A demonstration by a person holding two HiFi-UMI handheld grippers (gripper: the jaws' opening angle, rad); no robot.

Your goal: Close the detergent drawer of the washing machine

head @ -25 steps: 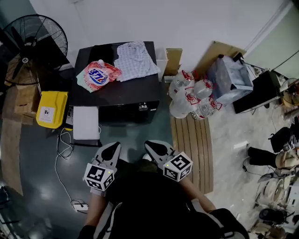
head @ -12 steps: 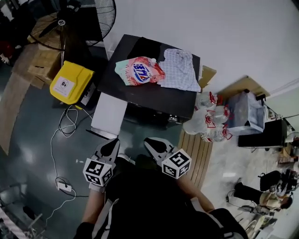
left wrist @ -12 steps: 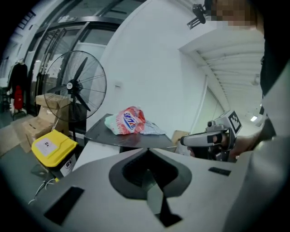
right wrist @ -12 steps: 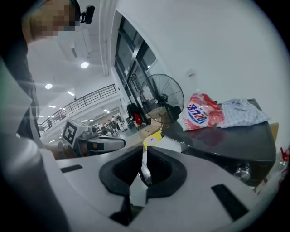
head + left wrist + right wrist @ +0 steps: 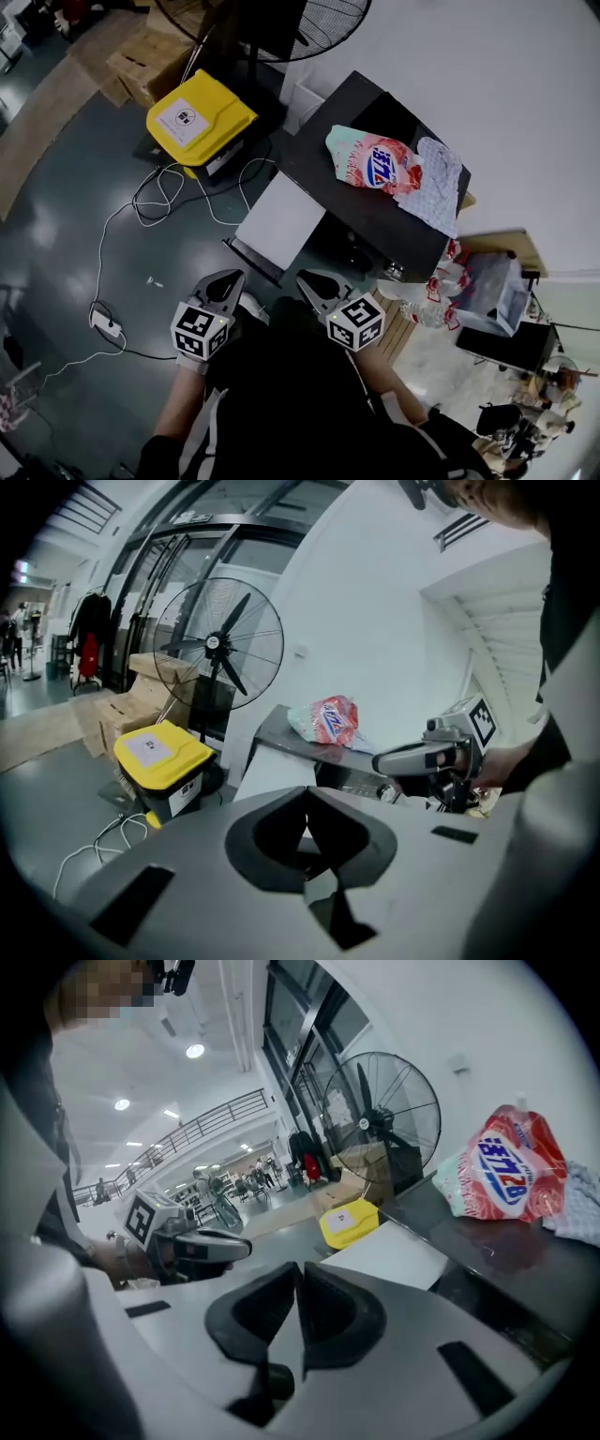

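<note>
The black washing machine [image 5: 361,202] stands at the upper right of the head view, with a pink detergent bag [image 5: 375,167] and a checked cloth [image 5: 436,187] on its top. A white flat slab [image 5: 281,220], seemingly the pulled-out drawer, juts from its front. My left gripper [image 5: 228,280] and right gripper [image 5: 310,281] are held close to my body, well short of the slab, both shut and empty. The left gripper view shows its jaws [image 5: 305,832] closed together, with the slab [image 5: 267,772] ahead. In the right gripper view its jaws [image 5: 298,1312] are also closed, and the slab [image 5: 389,1255] lies beyond them.
A yellow-lidded box [image 5: 199,119] sits left of the machine, with a standing fan [image 5: 272,23] and cardboard boxes [image 5: 155,66] behind it. White cables [image 5: 141,211] trail across the dark floor to a power strip [image 5: 101,323]. Water bottles [image 5: 441,281] and a wooden pallet lie right of the machine.
The head view has swung, so the machine has shifted from upper centre to the upper right and looks turned. Both grippers stay shut near my body.
</note>
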